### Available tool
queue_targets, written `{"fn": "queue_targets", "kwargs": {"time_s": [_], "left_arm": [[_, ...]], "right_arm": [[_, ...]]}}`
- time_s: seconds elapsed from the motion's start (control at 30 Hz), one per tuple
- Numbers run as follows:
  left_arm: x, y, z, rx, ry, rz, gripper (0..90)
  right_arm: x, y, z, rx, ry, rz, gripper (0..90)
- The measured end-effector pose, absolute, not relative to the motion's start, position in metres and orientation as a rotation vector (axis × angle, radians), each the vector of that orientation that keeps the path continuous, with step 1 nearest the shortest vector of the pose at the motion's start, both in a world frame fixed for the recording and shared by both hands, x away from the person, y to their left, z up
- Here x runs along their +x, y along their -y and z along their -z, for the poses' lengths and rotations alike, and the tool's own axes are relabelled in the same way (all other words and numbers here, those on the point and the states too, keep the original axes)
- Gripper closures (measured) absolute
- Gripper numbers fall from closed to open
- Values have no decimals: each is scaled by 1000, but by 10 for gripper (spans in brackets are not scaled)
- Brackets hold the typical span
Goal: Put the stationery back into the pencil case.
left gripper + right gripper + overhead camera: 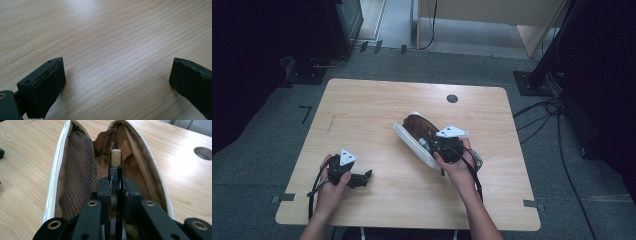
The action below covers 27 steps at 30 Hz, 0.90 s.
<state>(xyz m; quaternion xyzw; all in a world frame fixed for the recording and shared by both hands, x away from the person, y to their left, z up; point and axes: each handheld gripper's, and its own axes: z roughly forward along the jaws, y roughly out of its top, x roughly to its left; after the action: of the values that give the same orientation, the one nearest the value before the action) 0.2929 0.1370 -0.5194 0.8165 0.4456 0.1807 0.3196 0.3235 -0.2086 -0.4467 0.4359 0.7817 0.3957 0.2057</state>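
Note:
A white zip pouch with brown lining lies open on the wooden table, right of centre. In the right gripper view its white rim spreads to both sides, with a brown mesh pocket on the left wall. My right gripper is shut on a thin flat dark item with a cream tip, which points into the pouch's opening. In the high view the right gripper sits at the pouch's near end. My left gripper rests low over the table at the front left, open, nothing between its jaws.
A round dark hole is set in the table near its far edge, also at the right of the right gripper view. Cables and dark stands lie on the grey floor around the table.

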Motion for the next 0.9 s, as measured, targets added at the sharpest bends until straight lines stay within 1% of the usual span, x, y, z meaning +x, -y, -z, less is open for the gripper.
{"fn": "queue_targets", "kwargs": {"time_s": [0.43,0.7,0.73,0.77,0.9], "left_arm": [[293,-137,519,2147,-1170,-474,5],[293,-136,519,2147,-1168,-472,5],[293,-136,519,2149,-1167,-472,5],[293,-136,519,2147,-1168,-472,5],[293,-136,519,2148,-1167,-472,5]], "right_arm": [[357,177,461,1275,-2267,-1006,781],[362,175,463,1301,-2291,-967,772],[362,174,464,1303,-2294,-958,768],[362,174,465,1301,-2305,-943,742],[362,175,463,1302,-2295,-954,731]]}}
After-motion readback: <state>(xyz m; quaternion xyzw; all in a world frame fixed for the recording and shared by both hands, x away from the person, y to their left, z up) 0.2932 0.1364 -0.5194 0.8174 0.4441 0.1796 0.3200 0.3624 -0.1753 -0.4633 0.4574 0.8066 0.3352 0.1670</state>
